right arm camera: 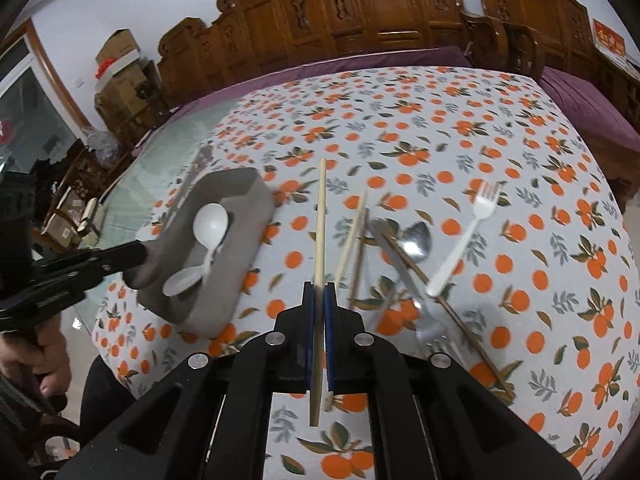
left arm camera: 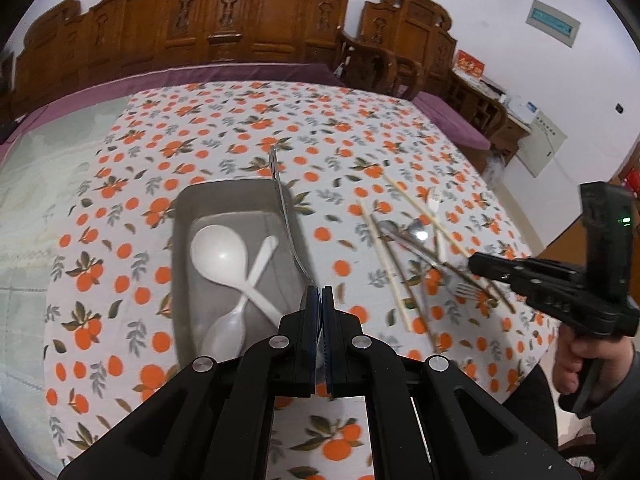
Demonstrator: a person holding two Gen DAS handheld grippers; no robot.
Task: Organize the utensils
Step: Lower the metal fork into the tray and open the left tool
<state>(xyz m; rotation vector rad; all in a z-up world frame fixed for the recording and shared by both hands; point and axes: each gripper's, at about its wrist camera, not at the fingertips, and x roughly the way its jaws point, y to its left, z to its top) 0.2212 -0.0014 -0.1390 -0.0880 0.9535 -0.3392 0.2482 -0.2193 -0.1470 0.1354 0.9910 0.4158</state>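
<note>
My left gripper (left arm camera: 321, 290) is shut on the end of a long metal utensil (left arm camera: 286, 208). Its perforated handle slants up over the right rim of the grey tray (left arm camera: 224, 188). Two white plastic spoons (left arm camera: 218, 254) lie crossed inside the tray. My right gripper (right arm camera: 320, 286) is shut on a pale wooden chopstick (right arm camera: 321, 216), held above the orange-print tablecloth. To its right lie more pale chopsticks (right arm camera: 352, 232), a metal knife (right arm camera: 396, 256), a metal spoon (right arm camera: 418, 238), a metal fork (right arm camera: 430, 332) and a white plastic fork (right arm camera: 464, 240).
A dark brown chopstick (right arm camera: 468, 328) runs under the loose pile. Carved wooden chairs (left arm camera: 248, 20) and a purple cushion (left arm camera: 452, 124) line the far side of the table. A hand (left arm camera: 576, 364) holds the right gripper's handle at the table's near right edge.
</note>
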